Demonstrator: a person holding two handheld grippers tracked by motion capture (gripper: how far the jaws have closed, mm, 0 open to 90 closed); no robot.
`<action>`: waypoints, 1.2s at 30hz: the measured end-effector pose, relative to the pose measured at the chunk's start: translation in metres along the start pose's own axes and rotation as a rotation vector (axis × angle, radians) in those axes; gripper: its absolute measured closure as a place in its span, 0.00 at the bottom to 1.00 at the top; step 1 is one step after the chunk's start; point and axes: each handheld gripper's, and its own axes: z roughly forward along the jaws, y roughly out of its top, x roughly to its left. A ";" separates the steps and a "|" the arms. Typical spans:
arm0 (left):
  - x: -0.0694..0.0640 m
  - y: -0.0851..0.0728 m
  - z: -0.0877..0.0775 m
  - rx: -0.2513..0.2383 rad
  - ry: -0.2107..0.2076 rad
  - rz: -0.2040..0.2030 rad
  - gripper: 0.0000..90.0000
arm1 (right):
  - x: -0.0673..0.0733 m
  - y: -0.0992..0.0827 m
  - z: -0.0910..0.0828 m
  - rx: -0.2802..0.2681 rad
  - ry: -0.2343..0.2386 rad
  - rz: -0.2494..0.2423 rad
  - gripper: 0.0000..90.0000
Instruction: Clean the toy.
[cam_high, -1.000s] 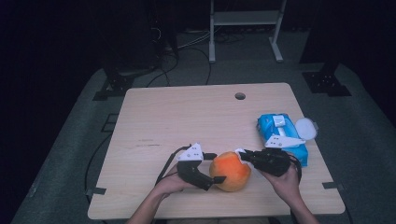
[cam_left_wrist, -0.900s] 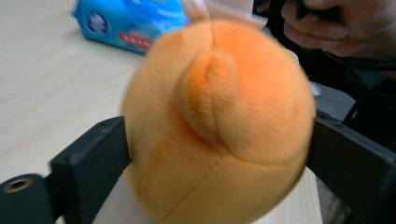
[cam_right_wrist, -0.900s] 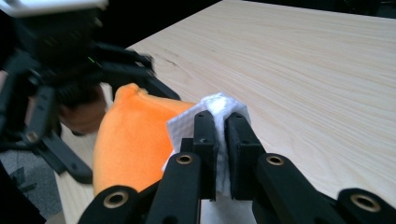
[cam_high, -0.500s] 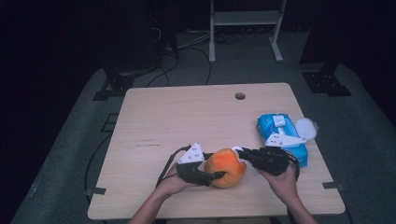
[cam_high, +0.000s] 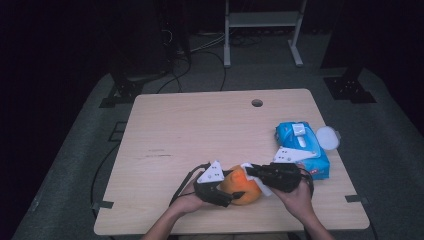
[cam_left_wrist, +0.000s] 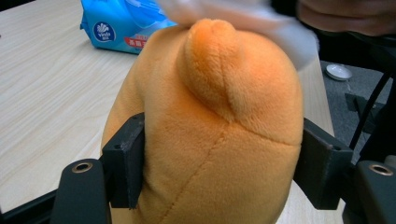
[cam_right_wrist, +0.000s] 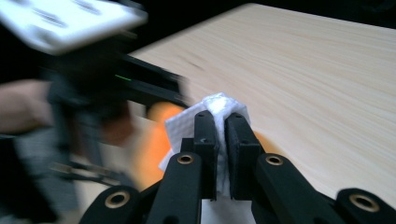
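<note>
Left gripper view: the left gripper (cam_left_wrist: 219, 158), whose jaws have just been closing, clamps an orange plush toy (cam_left_wrist: 210, 121) at the table's (cam_high: 200, 125) near edge. The right gripper (cam_right_wrist: 220, 123) pinches a white wipe (cam_right_wrist: 212, 109) against the toy's top, a blue wipes pack (cam_high: 300, 145) lying to the right.

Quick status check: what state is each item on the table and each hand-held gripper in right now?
Orange plush toy: clamped between the jaws, which just closed.
Left hand-held gripper: shut on the toy.
White wipe: pinched, pressed on the toy.
Right hand-held gripper: shut on the wipe.
Blue wipes pack: flat, lid closed.
</note>
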 end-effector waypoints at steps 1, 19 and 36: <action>0.000 -0.001 0.000 -0.004 -0.002 -0.001 0.32 | -0.007 -0.003 -0.002 0.009 -0.022 0.016 0.93; -0.006 -0.005 0.003 -0.014 -0.022 0.056 0.29 | -0.006 -0.003 -0.002 0.035 0.025 0.011 0.93; -0.016 -0.004 0.007 -0.005 -0.030 0.118 0.27 | -0.020 -0.008 -0.002 0.076 0.022 0.048 0.93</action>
